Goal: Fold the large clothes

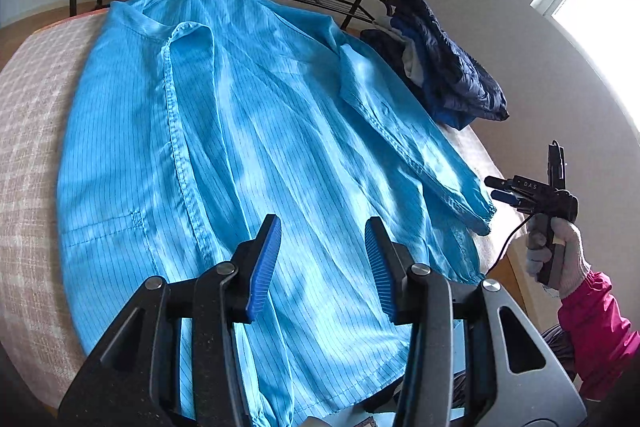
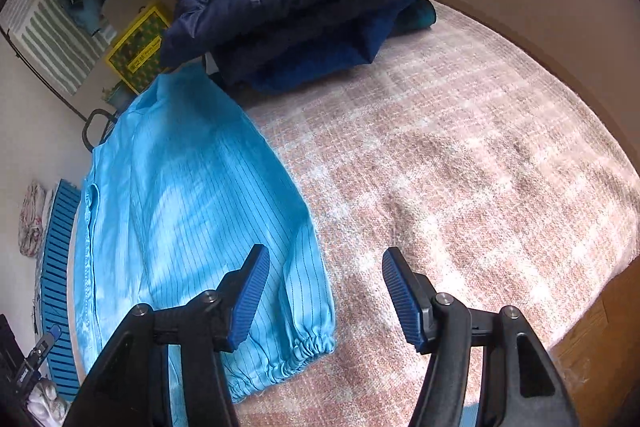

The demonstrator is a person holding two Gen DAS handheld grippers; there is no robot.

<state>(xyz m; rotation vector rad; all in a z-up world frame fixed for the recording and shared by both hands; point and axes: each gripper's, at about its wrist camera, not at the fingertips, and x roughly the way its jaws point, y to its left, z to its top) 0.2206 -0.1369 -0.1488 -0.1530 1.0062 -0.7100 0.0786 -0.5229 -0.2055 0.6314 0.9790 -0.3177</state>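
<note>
Both hand-held grippers, left and right, are hovering open and empty over the blue coat; the right should be pinching the cuff squarely.

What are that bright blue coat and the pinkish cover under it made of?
The blue coat looks like thin, smooth synthetic cloth with a slight sheen, fine dark pinstripes and elastic cuffs. The cover looks like a coarse, nubbly woven textile in a faded pink and white check, matte; the fibre cannot be told.
</note>
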